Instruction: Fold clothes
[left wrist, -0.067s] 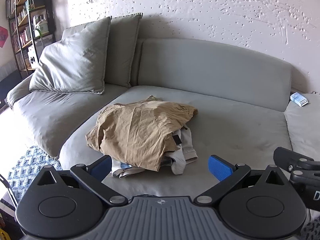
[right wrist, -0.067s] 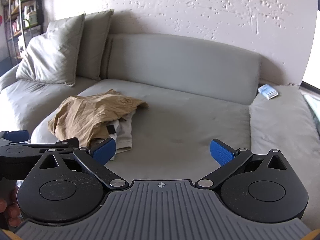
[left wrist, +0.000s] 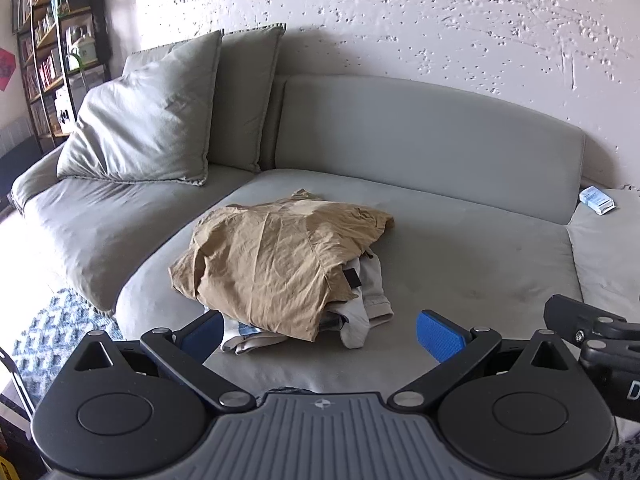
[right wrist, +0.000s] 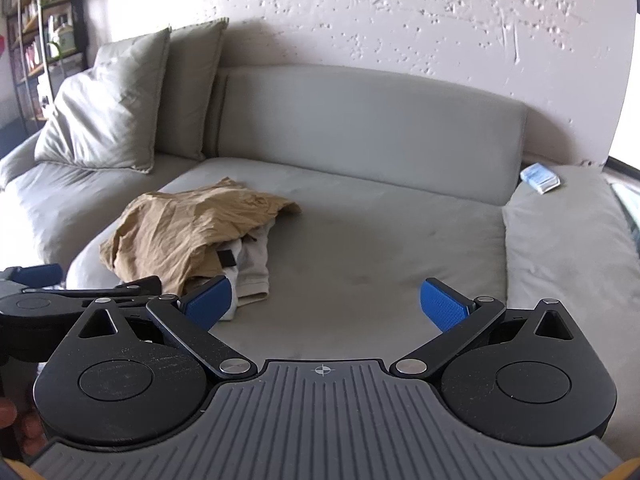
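A crumpled tan garment (left wrist: 280, 256) lies in a heap on the grey sofa seat (left wrist: 460, 264), on top of pale beige and white clothes (left wrist: 368, 304). My left gripper (left wrist: 322, 334) is open just short of the heap's near edge, nothing between its blue pads. In the right wrist view the same tan garment (right wrist: 188, 232) sits left of centre, the pale clothes (right wrist: 252, 268) poking out beneath it. My right gripper (right wrist: 326, 302) is open over bare seat (right wrist: 380, 248), to the right of the heap. The left gripper's body shows at that view's left edge.
Two grey cushions (left wrist: 152, 116) lean against the sofa back at the left. A small blue-and-white packet (left wrist: 597, 199) lies on the right seat section. A bookshelf (left wrist: 52, 52) stands far left, and a blue patterned rug (left wrist: 52, 332) covers the floor below the sofa edge.
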Tool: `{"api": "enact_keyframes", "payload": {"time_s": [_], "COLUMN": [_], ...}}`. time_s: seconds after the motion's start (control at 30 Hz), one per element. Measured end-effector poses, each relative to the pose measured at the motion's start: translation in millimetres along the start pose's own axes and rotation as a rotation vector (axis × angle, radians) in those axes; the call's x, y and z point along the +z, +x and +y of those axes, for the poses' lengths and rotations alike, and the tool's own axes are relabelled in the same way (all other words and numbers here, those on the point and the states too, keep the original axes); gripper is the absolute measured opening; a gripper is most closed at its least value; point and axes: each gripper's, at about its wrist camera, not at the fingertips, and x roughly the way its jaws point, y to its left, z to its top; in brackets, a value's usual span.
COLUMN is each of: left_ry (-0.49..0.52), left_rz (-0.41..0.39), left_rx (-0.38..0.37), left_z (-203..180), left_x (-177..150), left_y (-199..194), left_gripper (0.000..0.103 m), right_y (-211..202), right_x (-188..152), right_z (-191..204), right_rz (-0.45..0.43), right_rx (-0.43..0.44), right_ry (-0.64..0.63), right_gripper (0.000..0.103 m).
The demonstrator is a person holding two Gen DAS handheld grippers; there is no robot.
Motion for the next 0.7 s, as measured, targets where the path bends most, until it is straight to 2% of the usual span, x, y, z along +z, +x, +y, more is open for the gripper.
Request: {"api": "enact_keyframes", "payload": {"time_s": [0.27,0.37,0.7], "left_ry": [-0.022,-0.021,-0.029], "left_rz": [0.021,0.015,0.019], "left_rx": [-0.008,-0.001,0.0], "left_z": [-3.2,-3.5,-2.9], "left_x": [0.5,-0.4,0.2], "left_y": [8.7,9.0,12.8], "left_gripper": [0.102,0.102,0.102], "right_y": [5.8,3.8,7.7], "right_x": [3.3,0.0,2.5], "right_z": [22.3,-5.4,-2.3], "right_rz": [0.002,-0.007,0.016], "right_rx": [-0.02,0.039,0.043], "right_ry": [-0.015,0.046,0.048], "right_gripper": [0.103,0.103,0.103]}}
